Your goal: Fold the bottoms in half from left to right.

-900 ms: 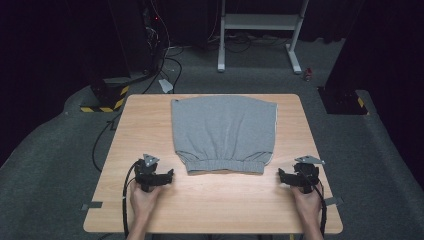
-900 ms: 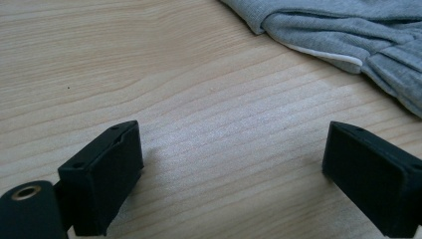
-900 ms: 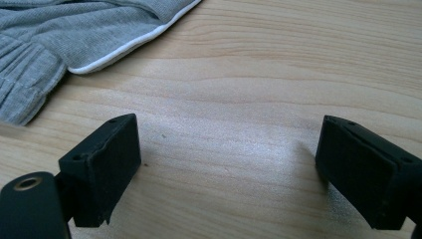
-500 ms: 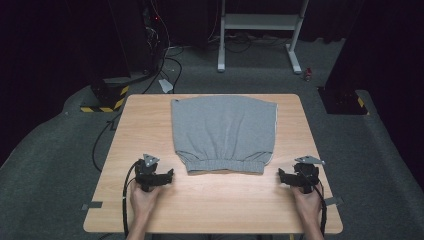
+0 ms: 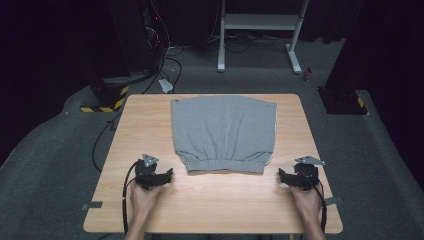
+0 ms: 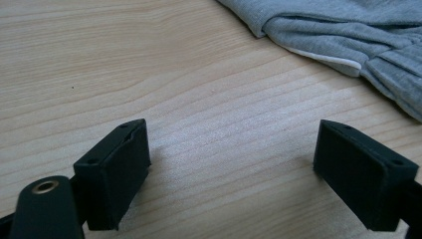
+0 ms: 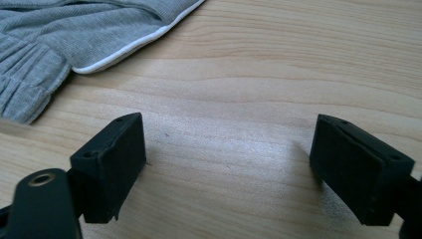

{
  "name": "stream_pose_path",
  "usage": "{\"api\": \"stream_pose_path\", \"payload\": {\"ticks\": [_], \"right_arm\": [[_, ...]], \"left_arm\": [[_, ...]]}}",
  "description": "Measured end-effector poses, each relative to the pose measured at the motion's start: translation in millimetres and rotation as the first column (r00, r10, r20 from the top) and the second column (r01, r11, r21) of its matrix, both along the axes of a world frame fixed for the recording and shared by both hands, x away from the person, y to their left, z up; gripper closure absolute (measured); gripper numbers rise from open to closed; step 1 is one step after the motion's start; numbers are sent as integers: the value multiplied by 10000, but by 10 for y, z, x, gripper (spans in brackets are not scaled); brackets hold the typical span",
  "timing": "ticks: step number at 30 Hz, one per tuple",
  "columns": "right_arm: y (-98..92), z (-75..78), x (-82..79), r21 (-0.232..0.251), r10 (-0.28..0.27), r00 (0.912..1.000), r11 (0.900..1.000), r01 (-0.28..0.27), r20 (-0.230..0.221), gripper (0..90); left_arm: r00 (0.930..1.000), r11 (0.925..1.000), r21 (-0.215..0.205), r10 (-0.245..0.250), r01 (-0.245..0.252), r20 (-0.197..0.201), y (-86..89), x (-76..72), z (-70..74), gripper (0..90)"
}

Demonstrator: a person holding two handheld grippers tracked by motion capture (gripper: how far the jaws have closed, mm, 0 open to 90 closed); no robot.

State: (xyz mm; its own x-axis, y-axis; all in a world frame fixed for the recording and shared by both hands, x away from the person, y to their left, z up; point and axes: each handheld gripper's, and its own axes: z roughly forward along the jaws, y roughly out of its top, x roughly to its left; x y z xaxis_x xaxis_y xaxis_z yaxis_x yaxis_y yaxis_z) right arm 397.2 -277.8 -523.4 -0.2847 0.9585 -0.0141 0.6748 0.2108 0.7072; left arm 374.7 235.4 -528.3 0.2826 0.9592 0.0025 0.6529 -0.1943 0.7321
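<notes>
A grey pair of shorts [image 5: 223, 131] lies flat on the middle of the wooden table [image 5: 150, 120], its elastic waistband toward the front edge. My left gripper [image 5: 169, 175] rests on the table just left of the waistband, jaws wide apart with bare wood between them. Its own view shows the shorts' corner [image 6: 348, 35] at the upper right, beyond the gripper [image 6: 231, 174]. My right gripper [image 5: 281, 176] rests right of the waistband, also open and empty. In its own view the gripper [image 7: 229, 169] has the shorts [image 7: 74, 35] at the upper left, with a white trim edge showing.
Grey carpet surrounds the table. A white desk frame [image 5: 260, 30] stands at the back, a black stand with yellow-black tape [image 5: 107, 95] at the back left, another dark base [image 5: 345, 97] at the right. Cables [image 5: 125, 195] trail from the grippers.
</notes>
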Motion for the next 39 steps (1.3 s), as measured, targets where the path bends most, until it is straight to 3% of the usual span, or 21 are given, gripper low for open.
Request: {"api": "stream_pose_path", "payload": {"ticks": [10, 11, 14, 21, 25, 28, 39], "right_arm": [[4, 16, -56, 24, -53, 9998, 10000, 53, 217, 316], [19, 31, -74, -128, 8, 9994, 9999, -4, 340, 340], [25, 45, -92, 43, 69, 9989, 10000, -71, 466, 371], [78, 98, -94, 217, 398, 9972, 9989, -412, 628, 401], [125, 131, -89, 433, 549, 9954, 9974, -584, 789, 416], [185, 157, -90, 683, 681, 9925, 9948, -753, 1013, 455], [371, 156, -8, 922, 1283, 9890, 9866, -1348, 730, 472]], "left_arm": [[10000, 9998, -171, -32, 32, 16, -7, -16, 21, 185], [9997, 9998, -144, -166, 168, 173, -15, -27, 42, 196], [9993, 9987, -372, -328, 335, 199, -32, -37, 59, 208], [9966, 9953, -563, -780, 794, 262, -105, -22, 105, 219], [9949, 9896, -1067, -931, 969, 398, -138, -22, 124, 240], [9934, 9882, -1028, -1109, 1134, 298, -177, -6, 131, 246], [9845, 9771, -1202, -1734, 1753, 265, -415, 93, 169, 280]]}}
